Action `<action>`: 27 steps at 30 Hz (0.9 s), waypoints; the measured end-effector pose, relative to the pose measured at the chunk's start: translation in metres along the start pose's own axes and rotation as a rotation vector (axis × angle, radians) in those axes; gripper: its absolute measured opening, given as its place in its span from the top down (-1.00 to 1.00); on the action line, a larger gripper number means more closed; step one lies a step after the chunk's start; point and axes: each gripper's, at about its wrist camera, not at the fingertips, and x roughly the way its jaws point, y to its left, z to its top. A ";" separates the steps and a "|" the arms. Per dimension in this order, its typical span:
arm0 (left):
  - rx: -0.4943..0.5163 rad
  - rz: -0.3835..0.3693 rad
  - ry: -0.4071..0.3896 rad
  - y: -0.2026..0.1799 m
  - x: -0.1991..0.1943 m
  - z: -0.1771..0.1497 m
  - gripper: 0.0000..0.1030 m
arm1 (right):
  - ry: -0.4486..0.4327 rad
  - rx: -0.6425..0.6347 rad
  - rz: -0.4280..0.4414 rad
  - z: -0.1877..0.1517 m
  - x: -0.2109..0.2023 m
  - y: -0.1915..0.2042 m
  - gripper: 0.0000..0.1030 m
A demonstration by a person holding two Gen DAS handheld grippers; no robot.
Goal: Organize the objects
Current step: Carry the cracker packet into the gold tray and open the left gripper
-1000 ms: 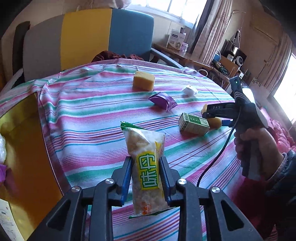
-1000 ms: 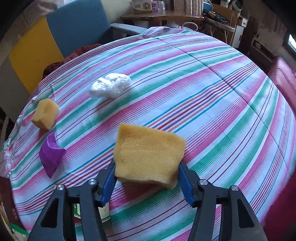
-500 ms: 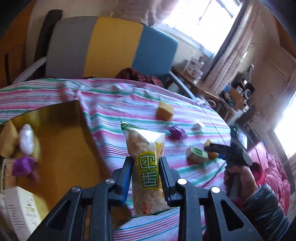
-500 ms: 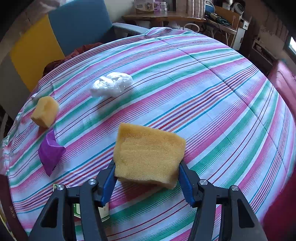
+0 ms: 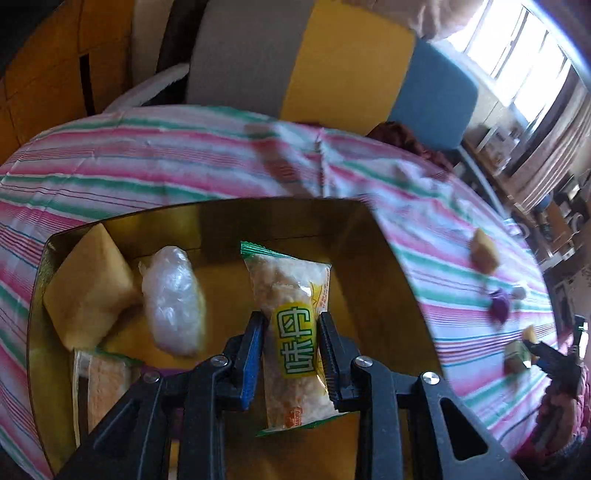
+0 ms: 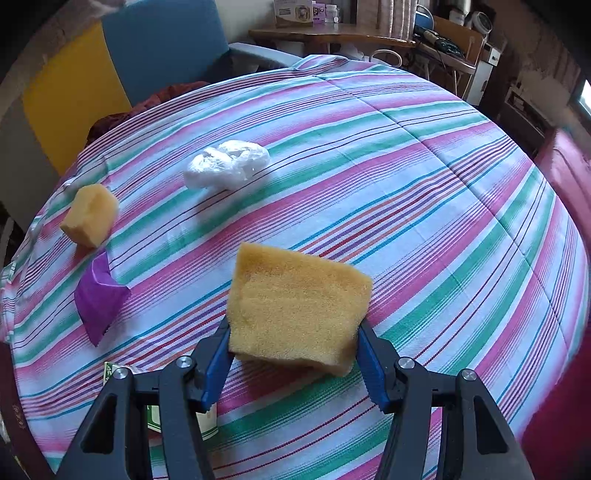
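My left gripper (image 5: 291, 354) is shut on a clear snack packet (image 5: 293, 332) with a yellow label, held upright over a gold box (image 5: 391, 266). Inside that box lie a yellow sponge block (image 5: 88, 288), a white plastic bundle (image 5: 171, 299) and another packet (image 5: 103, 384). My right gripper (image 6: 293, 354) is shut on a flat yellow sponge (image 6: 299, 306), lifted above the striped tablecloth (image 6: 424, 206). On the cloth in the right wrist view sit a smaller sponge chunk (image 6: 90, 214), a purple wrapper (image 6: 98, 299), a white plastic bundle (image 6: 227, 164) and a green-and-white carton (image 6: 155, 417), partly hidden by my fingers.
A grey, yellow and blue chair (image 5: 332, 62) stands behind the table. The hand with the right gripper (image 5: 554, 362) shows at the right edge of the left wrist view. A wooden side table (image 6: 332, 35) with boxes stands beyond the table's far edge.
My left gripper has swung left with the snack packet, from above the cloth to over the gold box, and rolled. The right gripper and its sponge have stayed put.
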 end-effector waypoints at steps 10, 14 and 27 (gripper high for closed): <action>-0.047 0.130 0.021 0.026 0.023 0.020 0.33 | 0.000 -0.033 -0.032 0.001 0.003 0.006 -0.20; -0.040 0.135 -0.026 0.024 0.003 0.015 0.31 | -0.001 -0.038 -0.037 0.000 0.003 0.006 -0.20; 0.061 0.133 -0.228 -0.012 -0.093 -0.060 0.28 | -0.011 -0.053 -0.046 -0.003 0.001 0.008 -0.19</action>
